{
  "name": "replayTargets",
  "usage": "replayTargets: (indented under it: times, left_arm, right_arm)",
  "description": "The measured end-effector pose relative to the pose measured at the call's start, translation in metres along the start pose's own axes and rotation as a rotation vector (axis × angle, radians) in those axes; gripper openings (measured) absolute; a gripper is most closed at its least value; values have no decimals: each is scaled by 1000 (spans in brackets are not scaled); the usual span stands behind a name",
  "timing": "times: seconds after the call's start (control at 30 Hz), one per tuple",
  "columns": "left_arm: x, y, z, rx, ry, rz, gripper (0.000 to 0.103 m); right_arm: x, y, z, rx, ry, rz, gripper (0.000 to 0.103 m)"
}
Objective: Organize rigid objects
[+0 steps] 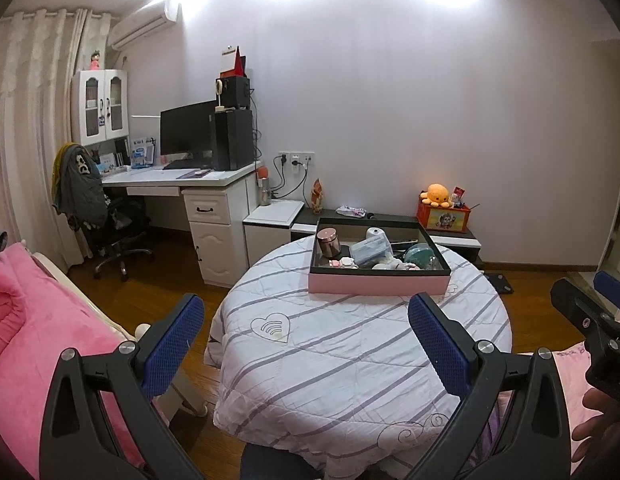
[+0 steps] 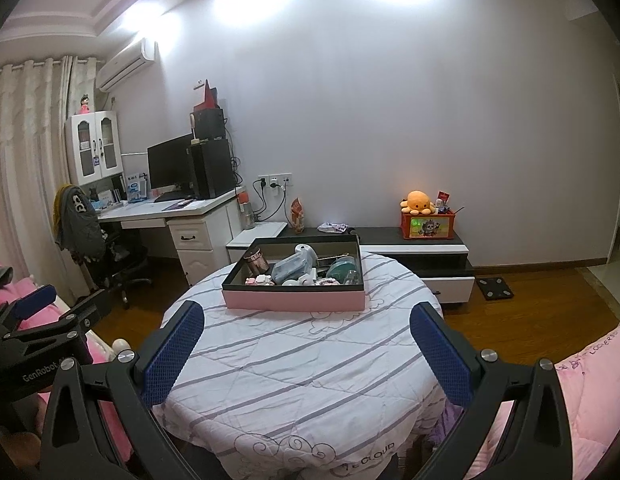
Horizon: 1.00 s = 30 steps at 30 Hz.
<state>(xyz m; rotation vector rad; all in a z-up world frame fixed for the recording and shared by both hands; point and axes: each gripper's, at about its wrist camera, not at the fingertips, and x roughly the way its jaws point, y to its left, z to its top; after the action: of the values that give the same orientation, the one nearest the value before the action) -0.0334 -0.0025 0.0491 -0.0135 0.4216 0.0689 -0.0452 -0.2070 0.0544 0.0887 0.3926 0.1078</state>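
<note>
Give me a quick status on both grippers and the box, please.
Left gripper open, empty. Right gripper open, empty. Pink box of jumbled items on round table, untouched. Path clear.

Left gripper (image 1: 306, 344) and right gripper (image 2: 306, 352): black plastic frames with triangular cut-outs, silver round screws at the pivots, and blue dimpled pads (image 2: 174, 354). White "GenRobot" lettering marks one housing. Bare fingertips (image 1: 589, 408) visible.

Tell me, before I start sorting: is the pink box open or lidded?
Open: the pink box has no lid, and its jumbled contents show from above.
</note>
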Motion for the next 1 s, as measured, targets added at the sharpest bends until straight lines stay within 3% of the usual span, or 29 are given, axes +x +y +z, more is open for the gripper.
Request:
replayTargets:
  times: [1.0]
  left_arm:
    - [-10, -4, 3, 20, 0, 4, 103]
  right_arm:
    - [-4, 5, 0, -10, -1, 5, 103]
